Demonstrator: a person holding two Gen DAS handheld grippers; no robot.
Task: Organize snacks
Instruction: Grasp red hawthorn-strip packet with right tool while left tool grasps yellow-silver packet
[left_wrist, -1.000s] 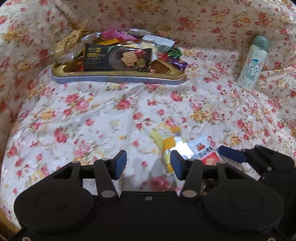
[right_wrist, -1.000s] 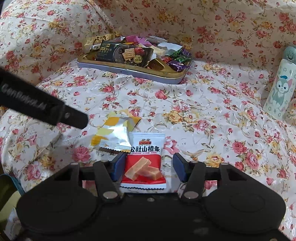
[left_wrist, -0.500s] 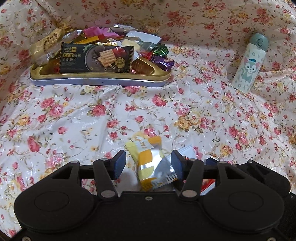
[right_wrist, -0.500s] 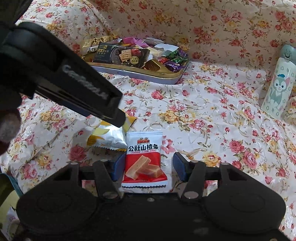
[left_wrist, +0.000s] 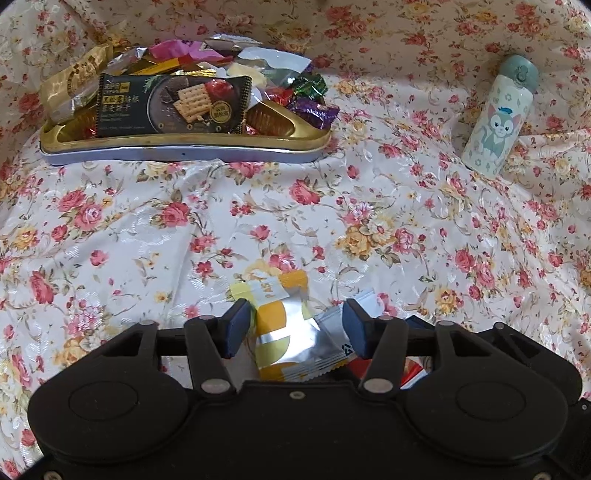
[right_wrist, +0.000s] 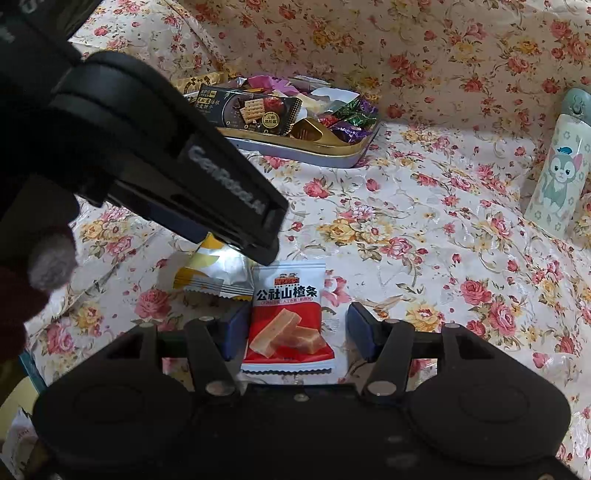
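A yellow and silver snack packet (left_wrist: 280, 328) lies flat on the flowered cloth, between the pads of my left gripper (left_wrist: 297, 328). Its jaws are opening and do not press on the packet. Beside it lies a red and white snack packet (right_wrist: 288, 325), between the pads of my right gripper (right_wrist: 298, 328), whose jaws are also opening, with a gap on the right side. In the right wrist view the left gripper's black finger (right_wrist: 221, 199) reaches down over the yellow packet (right_wrist: 214, 269). A gold tin tray (left_wrist: 184, 142) (right_wrist: 314, 155) piled with snacks stands further back.
A pale bottle with a cat picture (left_wrist: 495, 118) (right_wrist: 557, 173) stands at the right on the cloth. The flowered cloth rises like a wall behind the tray. A person's gloved hand (right_wrist: 33, 266) shows at the left edge. The right gripper's body (left_wrist: 509, 347) sits close beside the left one.
My left gripper has moved over the yellow packet, which now lies between its jaws. Both pairs of jaws stand a little wider. The right gripper has stayed over the red packet.
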